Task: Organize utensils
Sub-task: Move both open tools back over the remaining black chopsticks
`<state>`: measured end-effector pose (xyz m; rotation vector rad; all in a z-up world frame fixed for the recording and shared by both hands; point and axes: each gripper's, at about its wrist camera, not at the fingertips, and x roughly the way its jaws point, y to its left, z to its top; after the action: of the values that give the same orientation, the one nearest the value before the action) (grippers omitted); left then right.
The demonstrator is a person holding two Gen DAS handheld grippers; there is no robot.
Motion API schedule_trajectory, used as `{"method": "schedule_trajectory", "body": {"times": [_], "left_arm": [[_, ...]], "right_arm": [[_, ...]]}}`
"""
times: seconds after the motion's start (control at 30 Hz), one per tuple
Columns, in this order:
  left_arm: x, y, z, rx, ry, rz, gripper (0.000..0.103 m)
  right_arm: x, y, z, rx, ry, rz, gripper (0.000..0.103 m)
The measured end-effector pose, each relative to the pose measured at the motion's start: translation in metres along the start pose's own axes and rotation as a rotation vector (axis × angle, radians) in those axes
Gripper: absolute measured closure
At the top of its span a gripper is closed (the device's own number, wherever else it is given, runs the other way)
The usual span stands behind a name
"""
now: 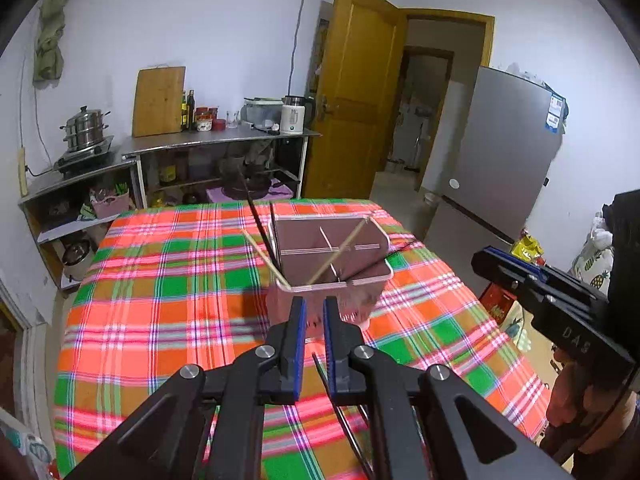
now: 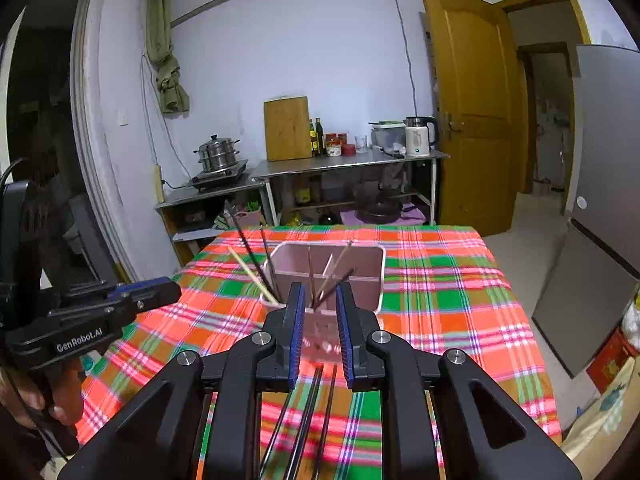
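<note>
While both grippers hang empty, left gripper nearly clenched, right gripper parted, loose chopsticks look light, stiff, slippery; grasp mid-shaft.

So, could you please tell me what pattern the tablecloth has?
The tablecloth is plaid: orange-red and green squares crossed by white and purple stripes. It shows best in the right wrist view.

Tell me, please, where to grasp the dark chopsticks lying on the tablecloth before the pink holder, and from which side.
Grip the dark chopsticks at mid-shaft, from above, jaws across them. They lie flat on the tablecloth, nearly parallel, pointing toward the pink holder, so probably only their thin sides offer purchase.
</note>
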<state>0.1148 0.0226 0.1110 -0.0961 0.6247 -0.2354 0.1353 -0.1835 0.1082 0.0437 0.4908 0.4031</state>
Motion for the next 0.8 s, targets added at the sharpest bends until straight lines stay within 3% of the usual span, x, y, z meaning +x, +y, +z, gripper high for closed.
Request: {"method": "schedule_trajectory", "body": {"times": [0.33, 0.8], "left_arm": [[-0.005, -0.005, -0.043, -0.003, 0.042, 0.016, 0.095], [-0.001, -0.008, -0.060, 0.001, 0.066, 0.023, 0.095]], "right_arm": [[-0.008, 0.005, -0.039, 0.011, 0.061, 0.015, 0.086], [-0.009, 0.007, -0.066, 0.014, 0.117, 0.017, 0.086]]}}
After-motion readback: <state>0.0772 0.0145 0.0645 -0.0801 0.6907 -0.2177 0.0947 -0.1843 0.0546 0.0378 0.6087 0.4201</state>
